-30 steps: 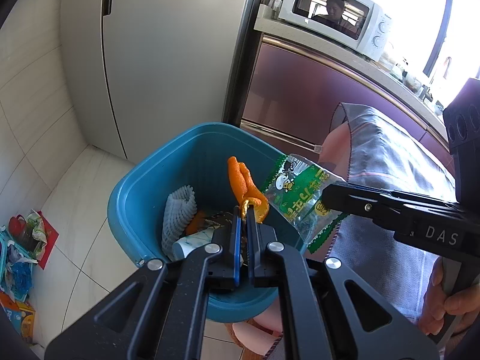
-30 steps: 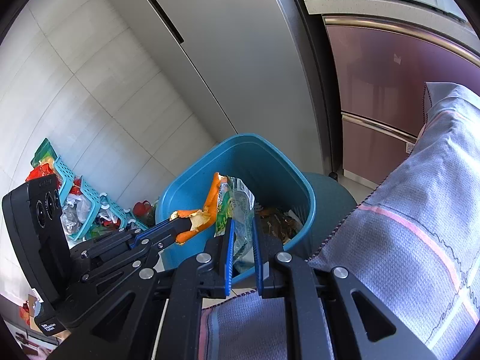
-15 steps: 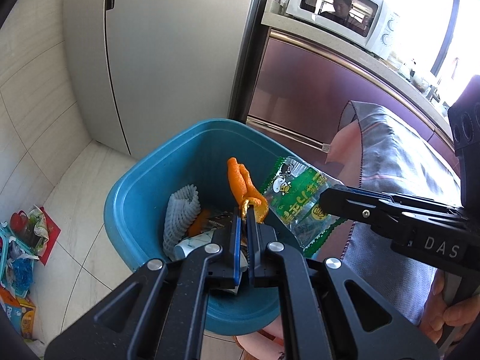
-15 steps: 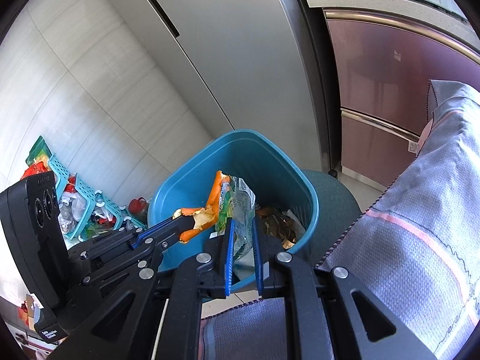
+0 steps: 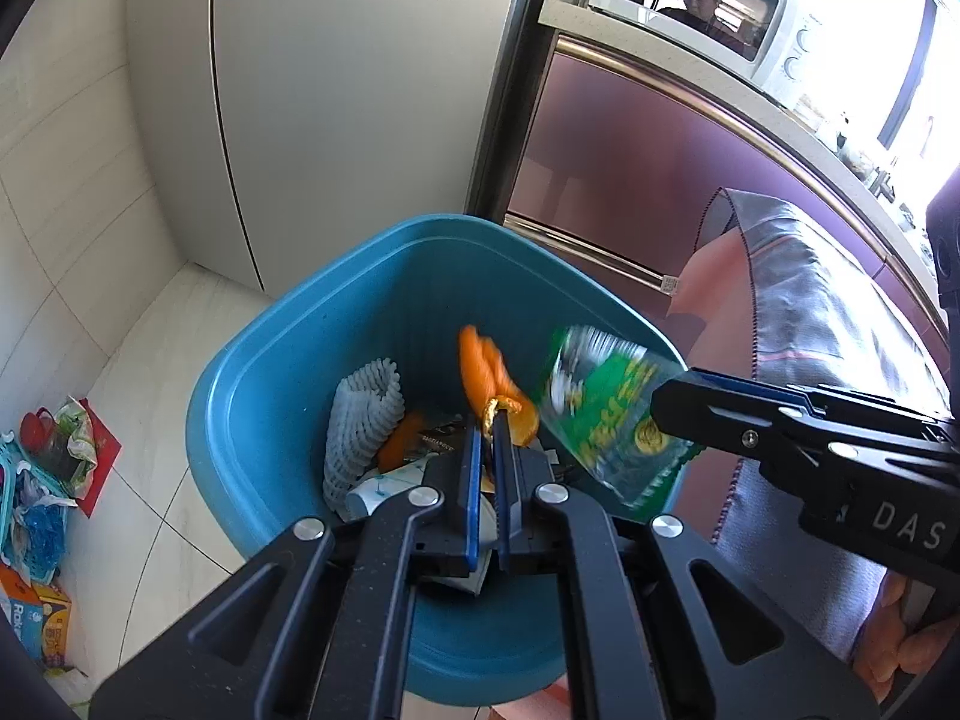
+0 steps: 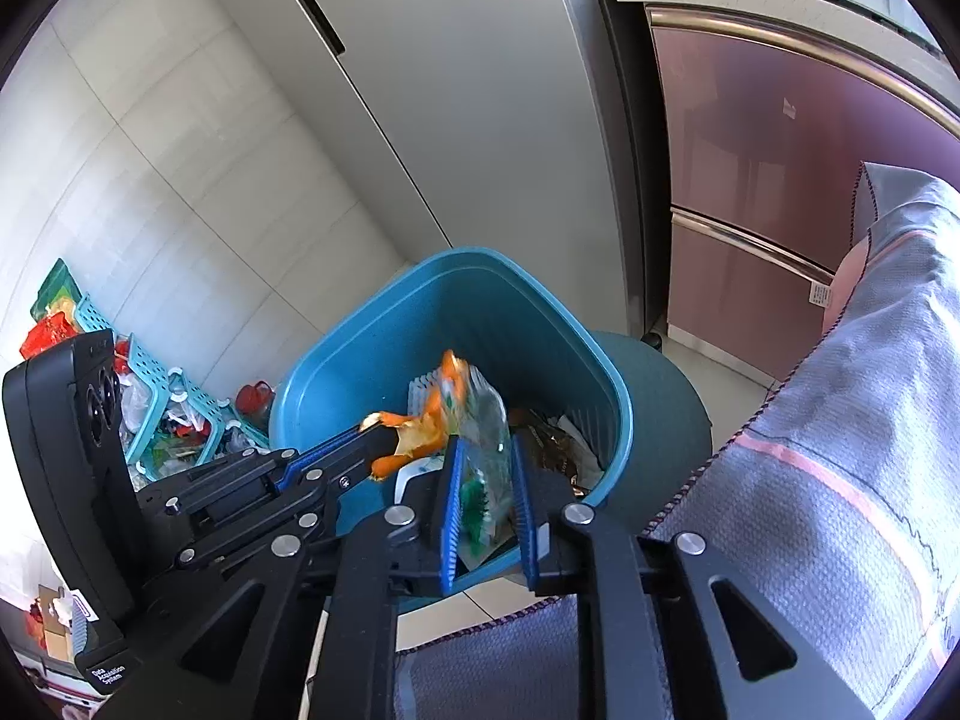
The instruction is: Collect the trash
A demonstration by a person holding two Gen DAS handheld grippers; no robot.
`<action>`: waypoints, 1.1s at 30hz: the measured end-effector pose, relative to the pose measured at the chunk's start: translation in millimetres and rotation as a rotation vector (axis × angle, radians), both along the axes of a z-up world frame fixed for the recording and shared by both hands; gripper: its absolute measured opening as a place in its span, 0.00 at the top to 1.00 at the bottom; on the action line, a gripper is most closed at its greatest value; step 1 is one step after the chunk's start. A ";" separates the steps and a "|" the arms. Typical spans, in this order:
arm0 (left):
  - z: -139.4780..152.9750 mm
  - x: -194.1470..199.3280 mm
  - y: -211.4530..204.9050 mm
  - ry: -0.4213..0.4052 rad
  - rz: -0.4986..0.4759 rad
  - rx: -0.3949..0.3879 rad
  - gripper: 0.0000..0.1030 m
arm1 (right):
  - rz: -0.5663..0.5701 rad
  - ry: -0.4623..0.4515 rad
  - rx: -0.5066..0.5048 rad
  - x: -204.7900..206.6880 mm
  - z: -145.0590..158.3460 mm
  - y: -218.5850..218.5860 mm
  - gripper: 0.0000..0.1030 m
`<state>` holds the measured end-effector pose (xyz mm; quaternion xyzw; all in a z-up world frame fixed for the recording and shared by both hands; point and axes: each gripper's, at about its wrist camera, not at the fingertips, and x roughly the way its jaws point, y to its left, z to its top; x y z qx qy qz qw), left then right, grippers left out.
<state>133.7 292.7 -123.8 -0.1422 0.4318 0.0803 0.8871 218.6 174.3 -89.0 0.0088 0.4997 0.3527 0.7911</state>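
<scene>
A blue trash bin (image 5: 252, 396) stands on the floor and holds a white foam net (image 5: 360, 420), paper and wrappers. My left gripper (image 5: 487, 429) is shut on an orange peel (image 5: 486, 372) above the bin's inside; the peel also shows in the right wrist view (image 6: 420, 426). My right gripper (image 6: 485, 450) has its jaws parted above the bin (image 6: 480, 276). A green and clear snack wrapper (image 6: 480, 420) sits loose between them, blurred. In the left wrist view the wrapper (image 5: 606, 414) is at the right gripper's tip (image 5: 660, 402).
A grey fridge (image 5: 360, 90) and maroon cabinets (image 5: 660, 180) stand behind the bin. A cloth-covered table edge (image 6: 840, 450) is at the right. Teal baskets with clutter (image 6: 168, 414) sit on the floor at the left. A microwave (image 5: 690, 6) is on the counter.
Both grippers have moved closer over the bin. My right gripper's jaws have opened, and the snack wrapper is slipping loose and blurred. The left gripper still clamps the peel.
</scene>
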 end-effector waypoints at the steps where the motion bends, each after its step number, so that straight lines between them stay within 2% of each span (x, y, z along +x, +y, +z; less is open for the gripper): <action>1: -1.3 0.9 0.9 0.003 0.002 -0.004 0.95 | -0.001 0.001 -0.003 0.4 -0.5 -0.1 0.83; 5: -5.9 2.8 5.0 0.006 0.004 -0.019 0.92 | 0.001 0.006 -0.007 1.1 -1.9 -0.4 0.81; 7: -8.3 2.7 7.4 0.008 0.012 -0.029 0.86 | -0.007 0.009 0.001 1.7 -2.3 -3.6 0.79; 8: -8.9 1.8 8.3 0.008 0.016 -0.032 0.86 | -0.011 0.011 0.006 1.9 -2.4 -5.2 0.76; 11: -7.6 -3.6 8.7 -0.007 0.016 -0.040 0.80 | -0.009 0.013 0.025 1.7 -3.0 -10.6 0.76; 17: 16.4 -26.1 -0.5 -0.099 -0.013 -0.010 0.53 | -0.014 -0.023 0.069 -7.9 5.4 -36.0 0.69; 18: 22.8 -32.0 -3.2 -0.124 -0.019 -0.004 0.49 | -0.011 -0.036 0.079 -11.8 8.9 -42.2 0.67; 20: 33.6 -41.7 -8.8 -0.165 -0.032 0.007 0.42 | -0.017 -0.070 0.100 -20.2 16.5 -55.8 0.54; 22: 44.6 -54.3 -15.1 -0.210 -0.042 0.016 0.28 | -0.025 -0.119 0.121 -31.3 26.2 -72.4 0.48; 23: 49.6 -59.8 -18.6 -0.229 -0.052 0.022 0.26 | -0.035 -0.139 0.124 -35.5 29.7 -79.8 0.42; 25: 59.2 -71.6 -28.0 -0.260 -0.069 0.036 0.11 | -0.045 -0.181 0.132 -47.1 36.9 -96.7 0.37; 27: 68.8 -84.8 -36.5 -0.311 -0.072 0.049 0.06 | -0.062 -0.223 0.137 -59.0 42.8 -114.8 0.33; 33: 89.5 -113.6 -72.3 -0.400 -0.082 0.077 0.05 | -0.177 -0.379 0.130 -97.9 56.7 -174.6 0.14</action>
